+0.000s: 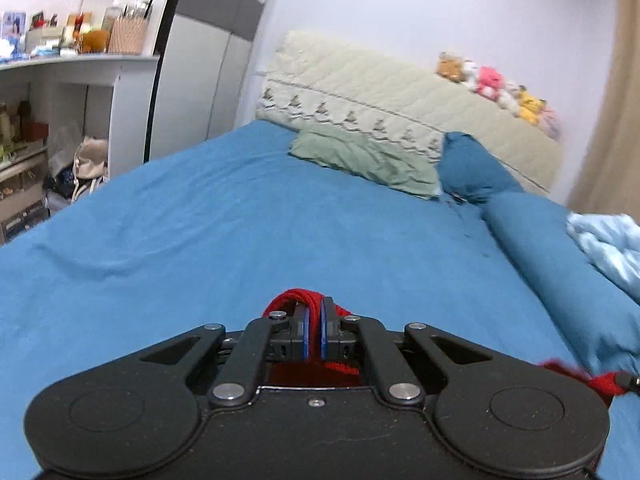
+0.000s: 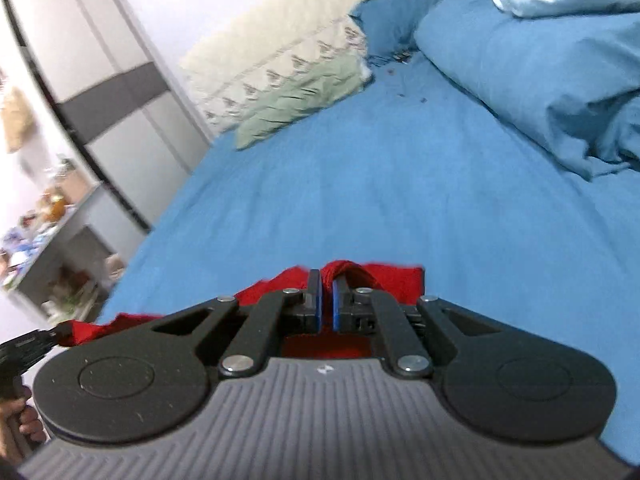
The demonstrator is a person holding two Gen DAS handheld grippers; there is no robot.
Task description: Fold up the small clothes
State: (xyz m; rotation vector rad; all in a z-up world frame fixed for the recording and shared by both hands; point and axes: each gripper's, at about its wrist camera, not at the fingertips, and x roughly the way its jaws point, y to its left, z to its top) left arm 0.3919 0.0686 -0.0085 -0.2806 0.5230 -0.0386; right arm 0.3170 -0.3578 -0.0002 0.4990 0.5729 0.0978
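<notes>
Red knit garment [image 1: 298, 300] clamped in left gripper [image 1: 314, 320] jaws and right gripper [image 2: 326, 300] jaws alike, strung between both, raised over blue bed sheet [image 1: 200, 232]. No legible writing anywhere.

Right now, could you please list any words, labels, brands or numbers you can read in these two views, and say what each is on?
No text can be read in either view.
Items on the shelf: any print is too small and blurred.
Right gripper body: one small pale mark, not legible.
Red garment: no visible label.
</notes>
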